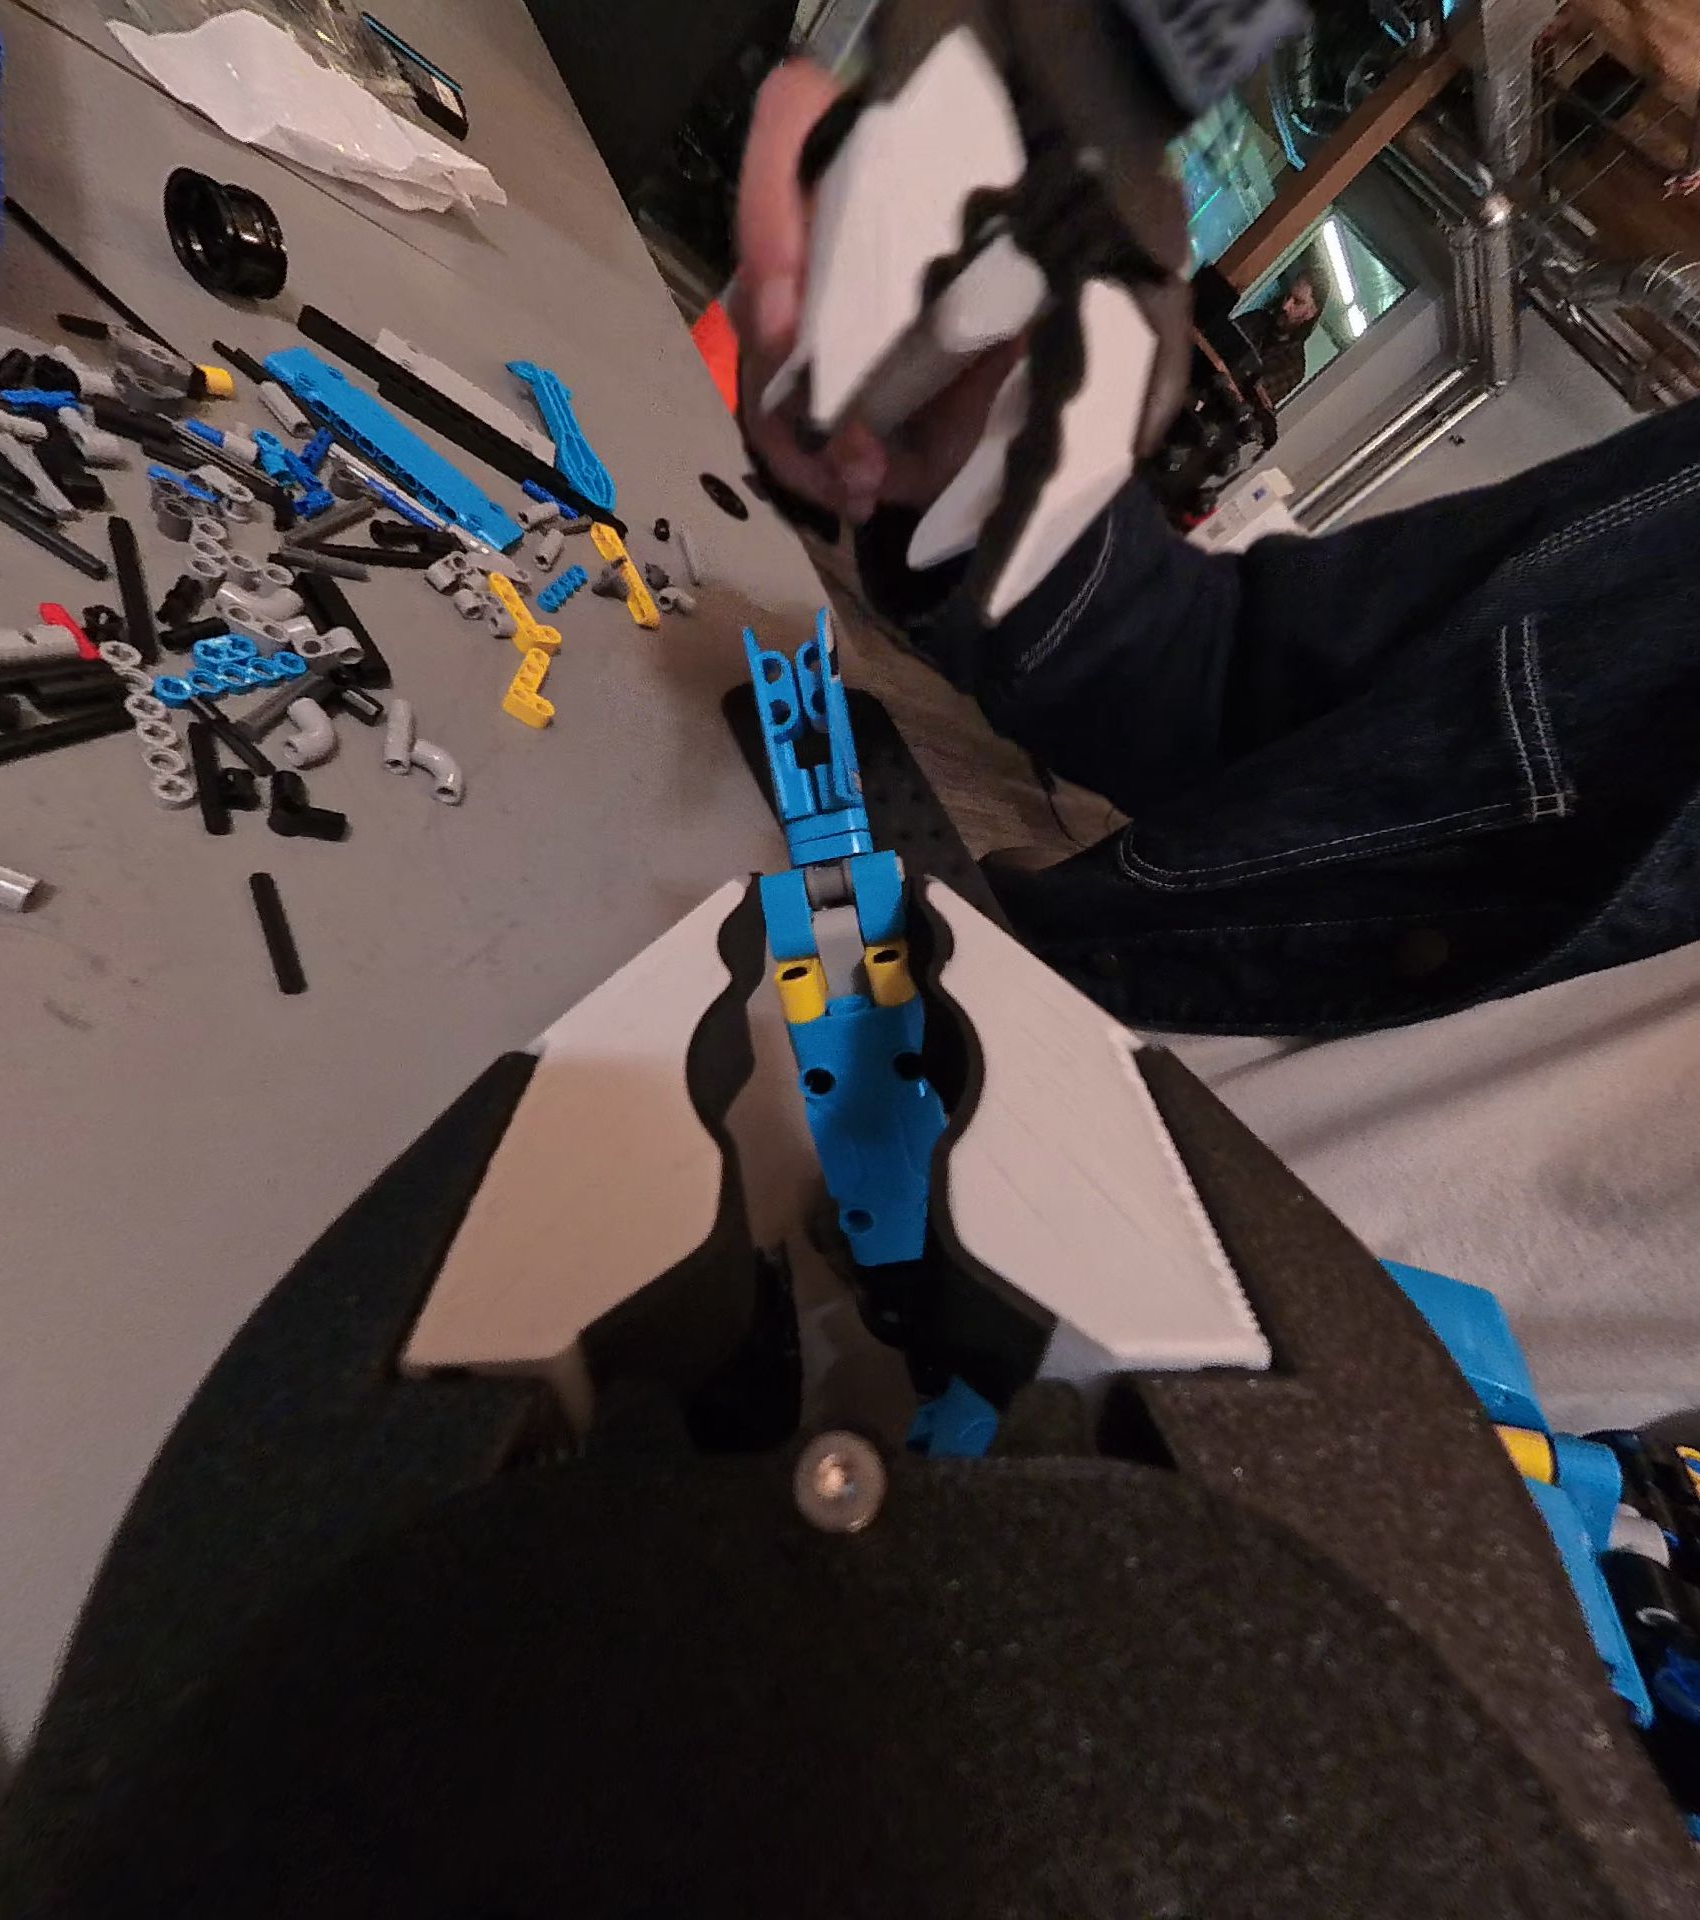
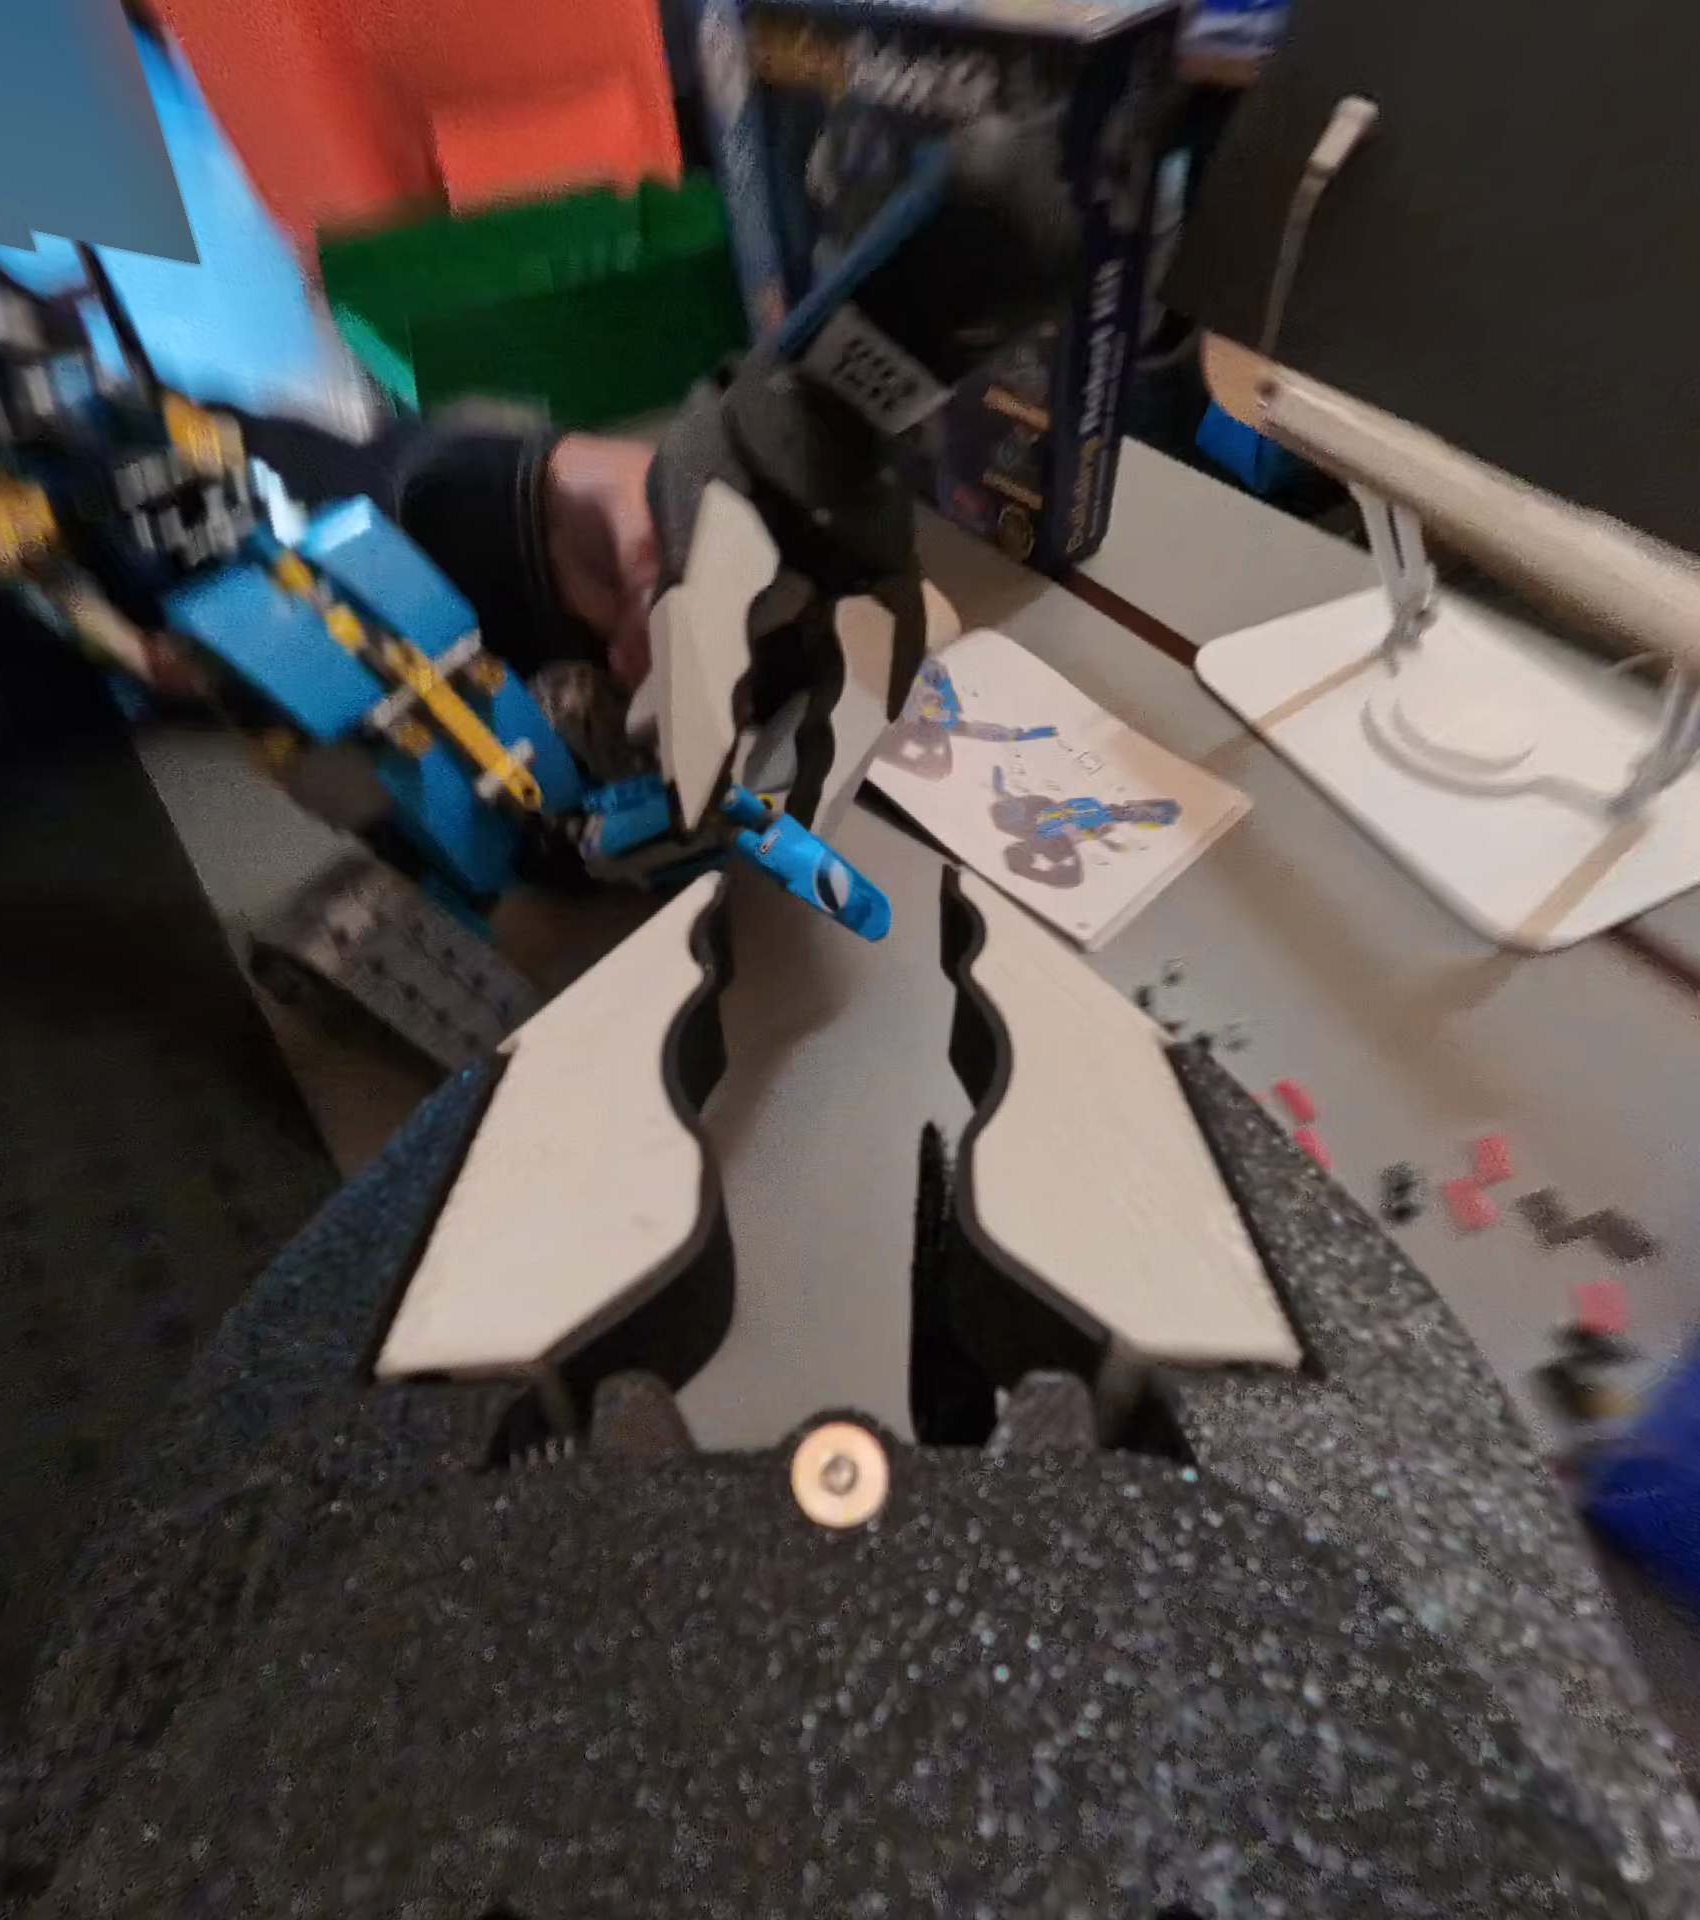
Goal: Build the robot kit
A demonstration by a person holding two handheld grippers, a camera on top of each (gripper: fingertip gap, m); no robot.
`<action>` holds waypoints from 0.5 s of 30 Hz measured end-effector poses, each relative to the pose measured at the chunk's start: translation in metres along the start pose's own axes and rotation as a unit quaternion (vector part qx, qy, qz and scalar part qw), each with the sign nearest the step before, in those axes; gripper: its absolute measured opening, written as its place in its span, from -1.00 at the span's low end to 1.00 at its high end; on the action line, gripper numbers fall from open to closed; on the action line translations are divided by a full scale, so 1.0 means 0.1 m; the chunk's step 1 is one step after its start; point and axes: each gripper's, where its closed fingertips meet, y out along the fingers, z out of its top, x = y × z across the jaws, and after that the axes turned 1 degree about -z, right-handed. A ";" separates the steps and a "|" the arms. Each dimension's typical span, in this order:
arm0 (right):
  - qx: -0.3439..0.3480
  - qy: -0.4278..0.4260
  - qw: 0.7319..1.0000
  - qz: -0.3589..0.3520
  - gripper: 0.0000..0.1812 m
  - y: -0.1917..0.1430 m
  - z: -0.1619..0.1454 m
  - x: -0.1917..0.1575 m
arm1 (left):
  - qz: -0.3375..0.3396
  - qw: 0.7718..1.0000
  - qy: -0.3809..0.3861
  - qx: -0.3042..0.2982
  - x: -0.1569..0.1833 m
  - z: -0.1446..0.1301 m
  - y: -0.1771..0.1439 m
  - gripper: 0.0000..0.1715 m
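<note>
Grey worktop (image 1: 202, 1091) lies under your left hand-held gripper (image 1: 838, 904), clenched on a blue brick arm (image 1: 861, 1122): light, rigid, but jointed, so grip its thick body. Farther off, your right hand-held gripper (image 2: 830, 883) hangs released, near the arm's tip.

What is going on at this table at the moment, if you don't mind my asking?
A person is working with two handheld grippers over a grey table. The left gripper is shut on a blue and yellow brick assembly, part of a larger blue model. The right gripper is open and empty, close to it. Loose building pieces lie scattered on the table, and an instruction booklet lies open nearby.
</note>
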 end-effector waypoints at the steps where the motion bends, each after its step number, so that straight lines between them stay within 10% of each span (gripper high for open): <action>1: -0.044 -0.066 0.997 -0.004 -0.57 0.03 0.03 -0.04 | -0.003 1.000 -0.003 0.001 0.00 0.00 0.00 -0.69; 7: -0.230 -0.325 0.917 -0.003 -0.58 0.29 -0.13 -0.15 | 0.001 1.000 -0.007 -0.002 -0.01 0.00 0.01 -0.69; 15: -0.281 -0.396 0.874 -0.010 -0.85 0.40 -0.27 -0.09 | 0.009 1.000 -0.014 -0.002 -0.01 0.03 0.03 -0.69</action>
